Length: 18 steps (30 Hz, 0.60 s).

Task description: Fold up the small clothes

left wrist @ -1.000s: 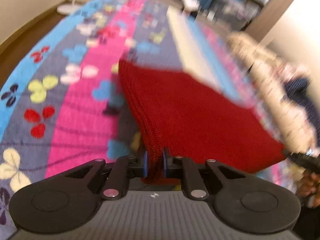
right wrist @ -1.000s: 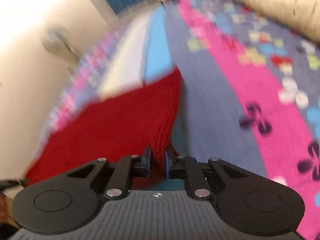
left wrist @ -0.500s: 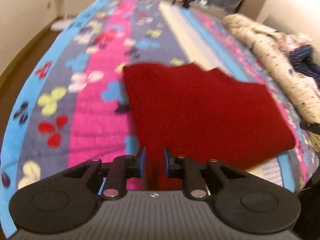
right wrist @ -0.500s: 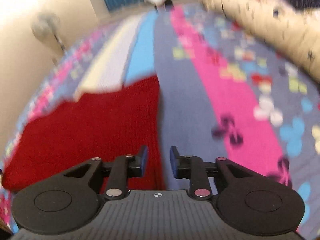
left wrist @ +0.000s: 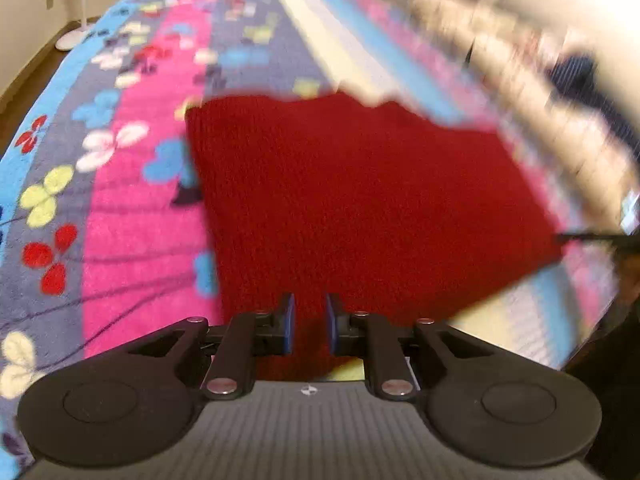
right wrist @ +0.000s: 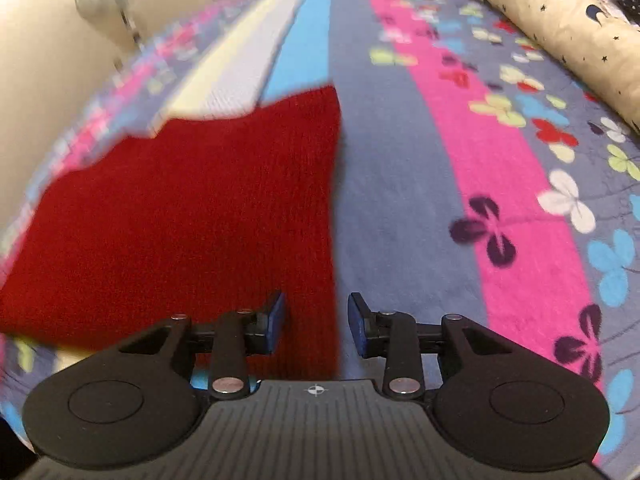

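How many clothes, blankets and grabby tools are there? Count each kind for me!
Red knitted cloth: 1
Flowery striped blanket: 1
Cream starry quilt: 1
Tools: 2, the left tool and the right tool
Total: 5

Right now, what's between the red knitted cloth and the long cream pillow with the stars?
In the right wrist view, only bare blanket lies between the red knitted cloth and the cream star-print pillow: grey and pink stripes with clover shapes.

Plain red knit garment [left wrist: 360, 200] on striped, seemingly butterfly-patterned blanket [left wrist: 132, 240].
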Each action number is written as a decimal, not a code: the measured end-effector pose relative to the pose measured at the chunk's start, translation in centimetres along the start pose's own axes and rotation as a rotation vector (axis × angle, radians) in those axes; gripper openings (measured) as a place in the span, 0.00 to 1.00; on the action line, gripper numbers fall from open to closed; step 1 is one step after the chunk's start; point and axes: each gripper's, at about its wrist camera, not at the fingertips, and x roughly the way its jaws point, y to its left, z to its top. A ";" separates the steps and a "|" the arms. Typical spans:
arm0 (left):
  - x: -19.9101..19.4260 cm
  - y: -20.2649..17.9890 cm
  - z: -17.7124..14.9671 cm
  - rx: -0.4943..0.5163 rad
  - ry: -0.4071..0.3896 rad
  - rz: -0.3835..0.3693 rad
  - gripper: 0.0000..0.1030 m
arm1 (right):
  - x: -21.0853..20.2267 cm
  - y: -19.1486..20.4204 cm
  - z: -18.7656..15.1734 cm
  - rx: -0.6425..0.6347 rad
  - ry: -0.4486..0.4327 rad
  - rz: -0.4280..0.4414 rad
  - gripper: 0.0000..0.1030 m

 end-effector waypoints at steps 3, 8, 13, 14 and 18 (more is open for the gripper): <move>0.5 -1.0 -0.2 0.064 0.010 0.061 0.17 | 0.3 0.3 -0.3 -0.025 0.016 -0.022 0.35; -0.1 -1.5 -0.2 0.065 -0.020 0.060 0.17 | -1.6 0.0 -0.2 0.033 -0.096 0.000 0.37; -0.1 -1.3 -0.5 0.060 -0.024 0.051 0.17 | -1.9 0.6 0.3 0.011 -0.148 0.030 0.37; 0.4 -0.9 -0.5 0.061 -0.024 0.049 0.17 | -1.6 0.8 0.4 -0.003 -0.144 0.037 0.38; 0.9 -0.8 -0.3 0.068 -0.018 0.047 0.17 | 0.9 2.0 -0.2 -0.083 0.001 -0.026 0.43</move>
